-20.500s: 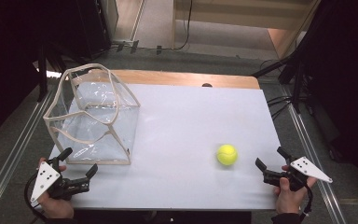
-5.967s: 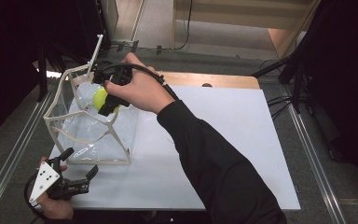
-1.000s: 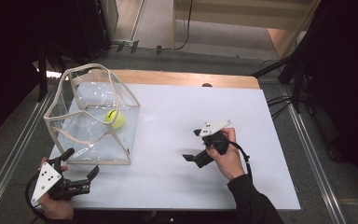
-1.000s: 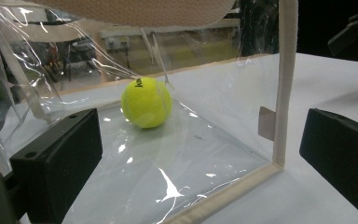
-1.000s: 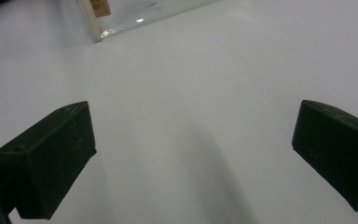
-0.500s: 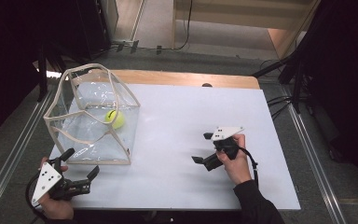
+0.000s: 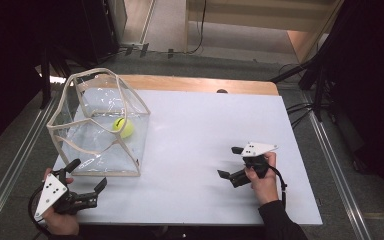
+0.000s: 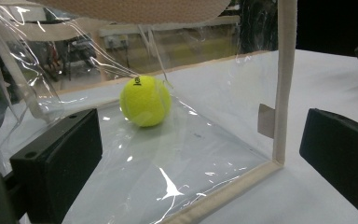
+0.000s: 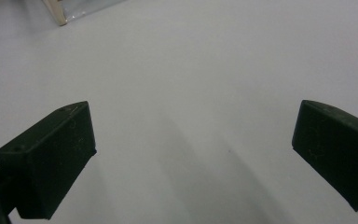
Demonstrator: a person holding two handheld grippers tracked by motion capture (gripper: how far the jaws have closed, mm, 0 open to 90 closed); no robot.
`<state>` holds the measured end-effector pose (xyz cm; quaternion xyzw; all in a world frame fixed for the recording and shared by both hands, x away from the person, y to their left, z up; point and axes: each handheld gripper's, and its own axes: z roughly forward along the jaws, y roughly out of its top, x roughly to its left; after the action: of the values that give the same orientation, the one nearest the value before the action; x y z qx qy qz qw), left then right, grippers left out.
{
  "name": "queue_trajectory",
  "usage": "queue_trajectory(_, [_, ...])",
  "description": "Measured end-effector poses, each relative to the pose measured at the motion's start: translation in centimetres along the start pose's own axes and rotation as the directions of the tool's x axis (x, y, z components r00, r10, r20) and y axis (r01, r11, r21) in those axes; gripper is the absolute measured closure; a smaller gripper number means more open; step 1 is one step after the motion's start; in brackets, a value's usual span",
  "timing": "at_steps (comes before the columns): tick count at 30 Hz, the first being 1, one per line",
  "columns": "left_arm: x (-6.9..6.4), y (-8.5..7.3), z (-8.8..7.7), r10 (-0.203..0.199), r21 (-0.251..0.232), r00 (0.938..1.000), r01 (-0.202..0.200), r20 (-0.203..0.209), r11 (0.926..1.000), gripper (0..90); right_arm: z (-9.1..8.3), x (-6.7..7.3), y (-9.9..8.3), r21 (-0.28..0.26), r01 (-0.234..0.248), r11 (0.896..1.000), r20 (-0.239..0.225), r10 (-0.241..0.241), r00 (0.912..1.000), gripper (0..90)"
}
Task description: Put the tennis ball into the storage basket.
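A yellow tennis ball (image 7: pixel 123 127) (image 8: pixel 145 101) lies inside a clear plastic bag with beige trim (image 7: pixel 100 131) (image 8: pixel 279 84) at the table's left. My left gripper (image 7: pixel 86 175) (image 8: pixel 200 158) rests open at the front left corner, just in front of the bag, its jaws pointing at the bag's near wall. On the right half of the white table (image 7: pixel 200 130), my right gripper (image 7: pixel 230 162) (image 9: pixel 191 154) is held open over bare tabletop, jaws wide apart with nothing between them.
A wooden strip (image 7: pixel 200 84) runs along the table's far edge. Metal rails (image 7: pixel 330 150) flank the table on both sides. Dark stands and cables stand on the floor beyond the table. A corner of the bag (image 9: pixel 58 14) shows at the top left of the right gripper view.
The right gripper carried the ball from the right of the table into the bag, released it, and has drawn back to the right front. The left gripper has stayed put.
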<state>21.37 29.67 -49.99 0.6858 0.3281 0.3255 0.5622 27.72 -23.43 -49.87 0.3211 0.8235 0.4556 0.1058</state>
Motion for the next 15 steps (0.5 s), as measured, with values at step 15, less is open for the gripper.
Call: queue_trajectory(15, [0.0, 0.0, 0.0, 0.0, 0.0, 1.0, 0.0, 0.0, 1.0, 0.0, -2.8, -0.6, -2.8, -0.068, -0.049, 0.996, 0.063, 0.053, 0.9966, 0.0])
